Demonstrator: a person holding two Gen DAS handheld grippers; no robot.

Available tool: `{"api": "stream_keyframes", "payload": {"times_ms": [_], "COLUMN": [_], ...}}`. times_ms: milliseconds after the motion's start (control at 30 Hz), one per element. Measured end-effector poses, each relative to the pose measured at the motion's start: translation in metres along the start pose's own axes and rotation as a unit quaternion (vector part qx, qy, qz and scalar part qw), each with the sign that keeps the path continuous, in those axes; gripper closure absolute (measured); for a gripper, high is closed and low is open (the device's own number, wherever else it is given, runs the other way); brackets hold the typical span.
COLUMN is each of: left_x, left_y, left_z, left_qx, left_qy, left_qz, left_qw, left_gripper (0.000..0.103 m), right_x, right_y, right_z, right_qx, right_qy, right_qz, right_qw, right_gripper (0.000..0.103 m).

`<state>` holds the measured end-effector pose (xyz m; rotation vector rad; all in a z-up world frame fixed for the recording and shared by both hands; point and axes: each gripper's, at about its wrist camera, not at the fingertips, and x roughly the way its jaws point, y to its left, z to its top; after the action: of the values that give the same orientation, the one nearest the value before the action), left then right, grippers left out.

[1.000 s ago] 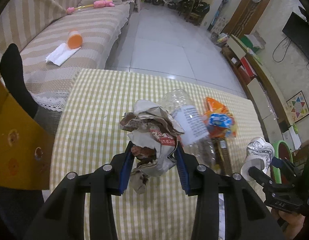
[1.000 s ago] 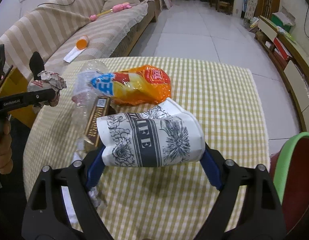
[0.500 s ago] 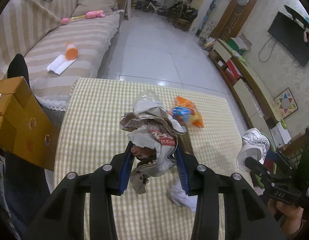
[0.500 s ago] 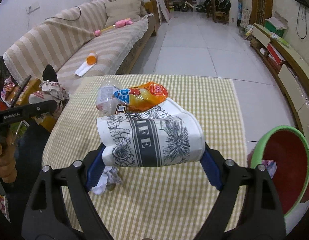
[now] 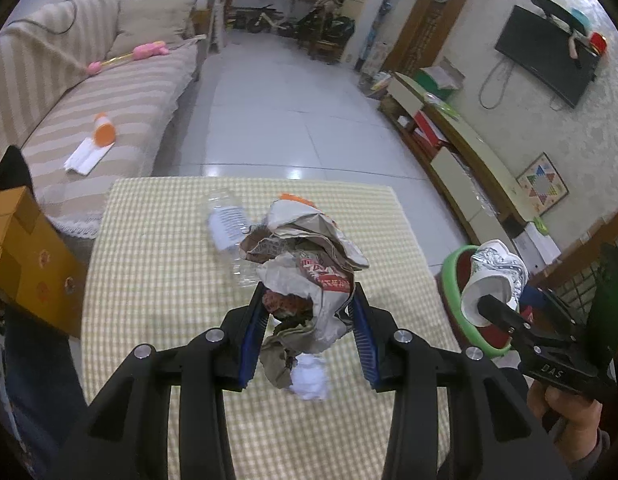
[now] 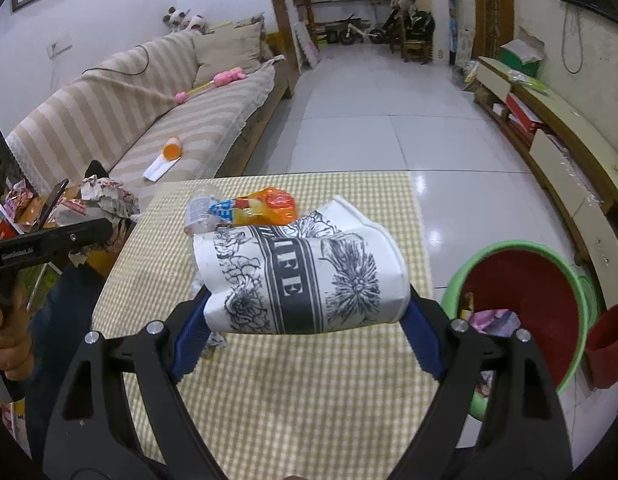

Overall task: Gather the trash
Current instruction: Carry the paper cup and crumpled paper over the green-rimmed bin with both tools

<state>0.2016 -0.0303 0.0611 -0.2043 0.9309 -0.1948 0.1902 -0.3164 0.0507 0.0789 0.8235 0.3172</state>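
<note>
My left gripper is shut on a crumpled paper wrapper, held above the checked table. My right gripper is shut on a squashed white paper coffee cup, lying sideways between its blue pads. From the left wrist view that cup hangs in front of the green-rimmed red bin off the table's right edge. Still on the table lie a clear plastic bottle, an orange snack bag and a white paper wad.
The bin holds a few scraps and stands on the tiled floor beside a low cabinet. A striped sofa runs along the left. A cardboard box sits at the table's left edge.
Both grippers rose and drew back from the table with their loads still gripped. The table looks smaller and farther below, and the green-rimmed bin has come into view on the right.
</note>
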Motion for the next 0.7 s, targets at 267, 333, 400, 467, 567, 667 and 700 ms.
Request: {"api": "stream_keyframes", "payload": {"times_ms": [267, 333, 400, 467, 567, 667, 700], "left_x": [0.018, 0.025, 0.031, 0.039, 0.049, 0.059, 0.061], "left_y": [-0.052, -0.067, -0.081, -0.097, -0.12, -0.148, -0.154], "left_z": [0.005, 0.006, 0.008, 0.009, 0.01, 0.011, 0.011], "left_qx": [0.035, 0.044, 0.053, 0.063, 0.078, 0.093, 0.096], "left_qy": [0.011, 0.014, 0.018, 0.023, 0.029, 0.035, 0.037], "left_qz": [-0.026, -0.035, -0.043, -0.052, -0.065, -0.079, -0.083], "left_qw": [0.999, 0.9983, 0.9975, 0.9964, 0.9944, 0.9919, 0.9912], "left_gripper": [0.065, 0.065, 0.065, 0.065, 0.065, 0.065, 0.065], "right_x": [-0.018, -0.022, -0.026, -0.03, -0.034, -0.038, -0.039], "right_y": [-0.044, -0.055, -0.069, -0.084, -0.106, -0.122, -0.131], "right_z": [-0.005, -0.006, -0.009, -0.011, -0.016, -0.02, -0.021], "right_qx": [0.036, 0.044, 0.054, 0.063, 0.077, 0.088, 0.094], "right_qy": [-0.016, -0.017, -0.019, -0.021, -0.021, -0.022, -0.023], "right_qz": [-0.026, -0.034, -0.043, -0.052, -0.064, -0.075, -0.079], "right_qw": [0.999, 0.998, 0.997, 0.996, 0.995, 0.993, 0.992], "right_gripper": [0.021, 0.021, 0.021, 0.021, 0.021, 0.021, 0.021]}}
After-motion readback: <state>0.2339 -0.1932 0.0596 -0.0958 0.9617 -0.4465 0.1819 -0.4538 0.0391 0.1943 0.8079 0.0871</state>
